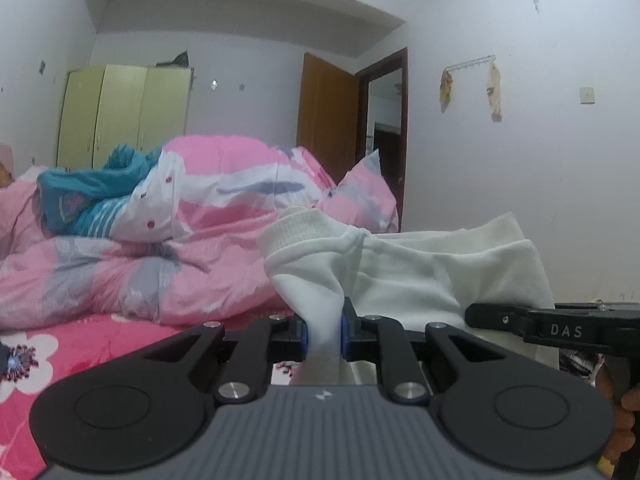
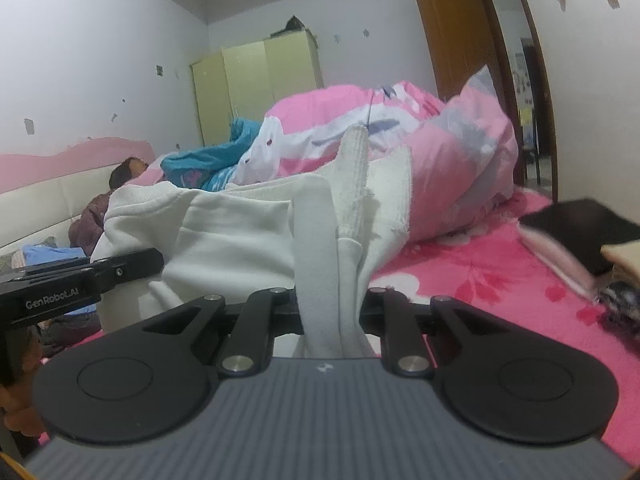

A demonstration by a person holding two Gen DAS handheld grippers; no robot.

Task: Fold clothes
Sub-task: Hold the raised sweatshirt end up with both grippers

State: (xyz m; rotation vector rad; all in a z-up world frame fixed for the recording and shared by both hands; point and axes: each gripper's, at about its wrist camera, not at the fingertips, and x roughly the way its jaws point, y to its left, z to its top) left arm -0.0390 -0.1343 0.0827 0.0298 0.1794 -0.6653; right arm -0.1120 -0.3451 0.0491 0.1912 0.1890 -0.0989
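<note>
A: The white garment (image 1: 420, 264) is hanging between the two tools, above the pink flowered bed sheet (image 1: 80, 344), in front of the pink duvet (image 1: 180, 240). The left gripper (image 1: 324, 332) is pinching a fold of it near the ribbed cuff (image 1: 296, 232), with the jaws nearly closed on the cloth.

B: And the right gripper (image 2: 332, 312) is doing the same, almost closed on a bunched strip of the same white garment (image 2: 224, 232)?

A: Yes. The risk is that each tool is holding only a narrow bunch. If the person is pulling the hands apart too strongly, the cloth is probably slipping out of one grip.

B: The loose part is also hanging low. It may be catching on the duvet, or falling in wrinkles, so the fold is coming out crooked.
</note>
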